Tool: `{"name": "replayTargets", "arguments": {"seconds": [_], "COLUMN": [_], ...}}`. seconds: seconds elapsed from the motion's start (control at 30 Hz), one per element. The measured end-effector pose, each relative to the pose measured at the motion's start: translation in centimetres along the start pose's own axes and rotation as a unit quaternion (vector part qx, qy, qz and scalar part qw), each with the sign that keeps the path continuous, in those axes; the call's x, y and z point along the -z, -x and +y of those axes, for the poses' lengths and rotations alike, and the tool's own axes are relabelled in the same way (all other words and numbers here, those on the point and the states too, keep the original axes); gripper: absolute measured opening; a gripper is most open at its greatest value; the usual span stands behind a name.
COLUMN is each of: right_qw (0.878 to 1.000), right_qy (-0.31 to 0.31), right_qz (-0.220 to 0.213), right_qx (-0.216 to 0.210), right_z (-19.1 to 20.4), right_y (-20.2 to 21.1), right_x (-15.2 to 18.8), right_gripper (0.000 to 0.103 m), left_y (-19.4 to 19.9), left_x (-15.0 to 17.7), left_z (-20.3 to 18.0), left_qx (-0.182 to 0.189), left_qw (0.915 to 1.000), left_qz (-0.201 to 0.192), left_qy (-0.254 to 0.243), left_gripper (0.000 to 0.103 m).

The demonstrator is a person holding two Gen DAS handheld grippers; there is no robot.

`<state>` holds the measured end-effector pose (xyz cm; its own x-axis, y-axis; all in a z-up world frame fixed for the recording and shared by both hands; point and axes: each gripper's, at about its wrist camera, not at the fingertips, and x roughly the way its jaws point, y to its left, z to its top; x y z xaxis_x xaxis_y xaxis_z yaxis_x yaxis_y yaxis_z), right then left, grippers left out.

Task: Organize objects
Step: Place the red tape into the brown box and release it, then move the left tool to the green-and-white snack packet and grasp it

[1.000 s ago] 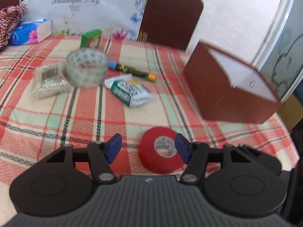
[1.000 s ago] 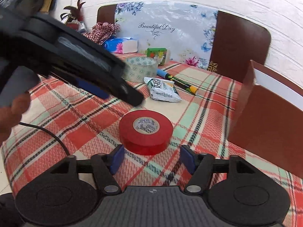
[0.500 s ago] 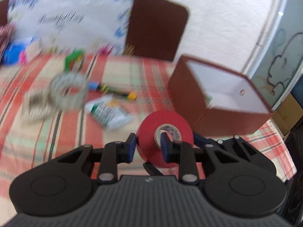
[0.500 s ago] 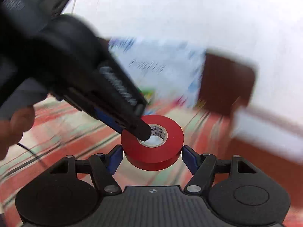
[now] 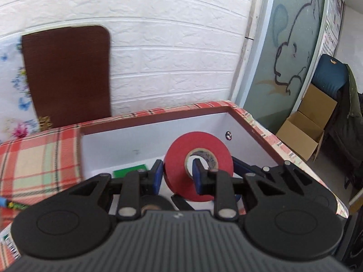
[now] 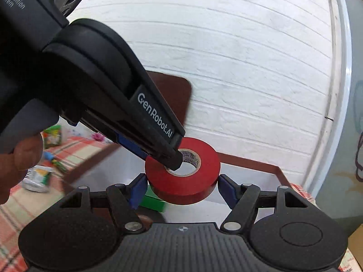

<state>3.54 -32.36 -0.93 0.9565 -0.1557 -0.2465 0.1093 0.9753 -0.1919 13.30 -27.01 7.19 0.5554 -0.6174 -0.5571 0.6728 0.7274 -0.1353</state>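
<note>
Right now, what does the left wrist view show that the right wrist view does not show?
Only the left wrist view: a cardboard carton on the floor, and one left finger inside the roll's hole.
Only the right wrist view: the person's hand and a snack packet on the tablecloth.
Both: the red tape roll above the brown box, with a green item inside.

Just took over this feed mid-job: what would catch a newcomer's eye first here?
The red tape roll stands out, pinched through its core by the left gripper above the brown box with its white inside. The right gripper flanks the same roll, a blue pad on either side. In the box lie a green item and a black tape roll.
</note>
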Motion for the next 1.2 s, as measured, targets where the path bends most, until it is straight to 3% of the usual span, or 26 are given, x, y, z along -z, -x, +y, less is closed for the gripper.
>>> {"name": "replayTargets", "arguments": {"seconds": [0.13, 0.27, 0.5, 0.7, 0.87, 0.97, 1.03, 1.2], "right_qw": [1.000, 0.999, 0.997, 0.993, 0.993, 0.988, 0.984, 0.973], "right_qy": [0.006, -0.010, -0.058, -0.080, -0.042, -0.012, 0.014, 0.053], "right_qz": [0.009, 0.010, -0.035, -0.085, -0.066, -0.033, -0.016, 0.031], "right_qx": [0.019, 0.049, 0.038, -0.002, -0.092, -0.153, -0.179, -0.222], "right_z": [-1.6, -2.3, -0.9, 1.9, 6.1, 9.6, 11.6, 15.4], "right_y": [-2.4, -3.1, 1.0, 6.0, 7.3, 7.2, 7.0, 5.1], "right_x": [0.7, 1.2, 2.7, 2.9, 2.5, 2.5, 2.6, 2.1], "right_gripper": [0.068, 0.069, 0.068, 0.068, 0.063, 0.062, 0.062, 0.062], "left_y": [-3.4, -5.0, -0.4, 6.6, 10.0, 10.9, 11.7, 13.7], "left_x": [-1.0, -0.6, 1.8, 5.5, 10.2, 13.7, 15.9, 19.8], "left_z": [-1.0, -1.6, -0.4, 1.2, 5.9, 10.3, 13.7, 21.5], "left_qx": [0.006, -0.024, -0.007, -0.007, -0.082, -0.155, -0.203, -0.282], "left_qw": [1.0000, 0.9994, 0.9997, 0.9986, 0.9956, 0.9846, 0.9728, 0.9412], "left_qz": [0.004, 0.004, -0.017, -0.052, -0.023, 0.014, 0.029, 0.026], "left_qy": [-0.004, -0.025, -0.014, -0.004, 0.039, 0.080, 0.109, 0.184], "left_gripper": [0.031, 0.036, 0.036, 0.038, 0.039, 0.039, 0.039, 0.042]}}
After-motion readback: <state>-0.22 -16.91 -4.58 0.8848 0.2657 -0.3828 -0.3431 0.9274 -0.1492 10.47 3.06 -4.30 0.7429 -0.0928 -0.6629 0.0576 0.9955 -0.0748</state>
